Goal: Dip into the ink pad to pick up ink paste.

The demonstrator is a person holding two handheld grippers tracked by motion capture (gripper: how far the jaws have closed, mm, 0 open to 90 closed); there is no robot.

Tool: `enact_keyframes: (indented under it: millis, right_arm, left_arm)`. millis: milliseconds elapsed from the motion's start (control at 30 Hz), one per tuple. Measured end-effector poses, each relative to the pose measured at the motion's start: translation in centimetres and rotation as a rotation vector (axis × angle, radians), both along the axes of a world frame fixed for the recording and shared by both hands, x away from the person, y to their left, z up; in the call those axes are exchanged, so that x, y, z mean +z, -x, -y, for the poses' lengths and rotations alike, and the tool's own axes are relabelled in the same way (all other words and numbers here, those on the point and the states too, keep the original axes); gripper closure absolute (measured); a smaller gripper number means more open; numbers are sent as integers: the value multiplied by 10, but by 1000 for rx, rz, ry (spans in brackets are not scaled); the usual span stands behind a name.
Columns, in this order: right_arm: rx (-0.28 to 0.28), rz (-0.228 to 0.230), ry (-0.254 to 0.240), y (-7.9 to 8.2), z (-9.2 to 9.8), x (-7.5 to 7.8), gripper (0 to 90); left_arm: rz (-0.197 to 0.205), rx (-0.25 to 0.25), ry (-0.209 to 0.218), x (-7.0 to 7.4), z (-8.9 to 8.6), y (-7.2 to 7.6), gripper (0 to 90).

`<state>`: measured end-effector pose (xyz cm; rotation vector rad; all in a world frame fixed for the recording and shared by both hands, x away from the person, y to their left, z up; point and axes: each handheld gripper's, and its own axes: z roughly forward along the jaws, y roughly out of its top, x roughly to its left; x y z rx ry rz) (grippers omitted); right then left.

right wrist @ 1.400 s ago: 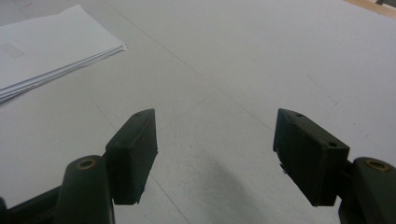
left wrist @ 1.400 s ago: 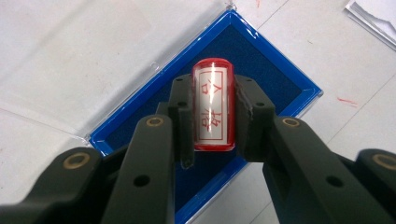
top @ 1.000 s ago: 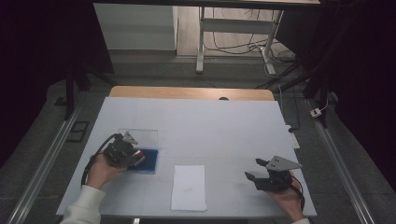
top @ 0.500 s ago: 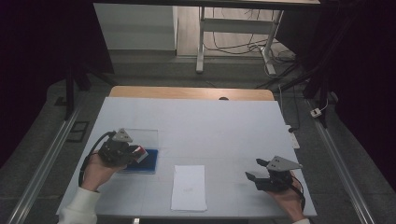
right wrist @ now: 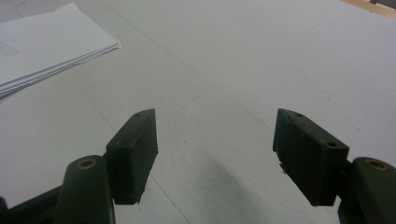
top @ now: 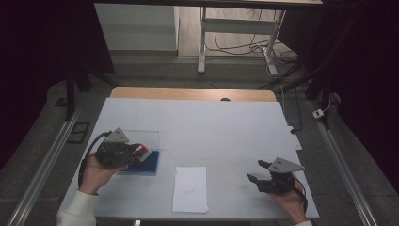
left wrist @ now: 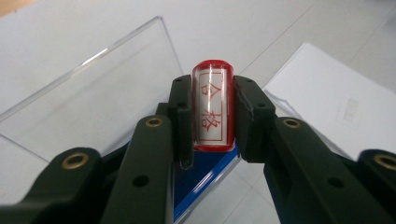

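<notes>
A small red-rimmed stamp (left wrist: 212,106) with red characters on its white face is clamped between the jaws of my left gripper (left wrist: 212,116), which is shut on it. In the high view that gripper (top: 136,149) hovers at the table's left over a blue ink pad (top: 143,165) with a clear hinged lid (top: 141,139). The blue pad (left wrist: 205,179) and the clear lid (left wrist: 93,98) lie just beneath the stamp. A stack of white paper (top: 190,188) lies at the front middle. My right gripper (top: 256,172) rests open near the front right, nothing between its jaws (right wrist: 215,154).
The white table top (top: 211,127) has a wooden strip along its far edge (top: 188,93). The paper stack (right wrist: 42,42) lies to the upper left of the right gripper. Metal rails run along both sides of the table, and desk legs and cables stand beyond it.
My left gripper has lifted off the blue pad with the stamp held in it and shifted slightly. The right gripper has stayed where it was.
</notes>
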<state>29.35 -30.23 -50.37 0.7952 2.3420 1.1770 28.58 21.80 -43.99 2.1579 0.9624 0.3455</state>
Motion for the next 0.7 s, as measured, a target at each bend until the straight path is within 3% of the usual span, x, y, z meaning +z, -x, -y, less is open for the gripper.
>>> enact_keyframes:
  millis: [400,700]
  right_arm:
    - [-2,-2,13,1,-1,0,303]
    - [0,1,10,1,-1,0,303]
  left_arm:
    - [32,-71,89,12,13,9,701]
    - [41,-121,95,15,29,13,701]
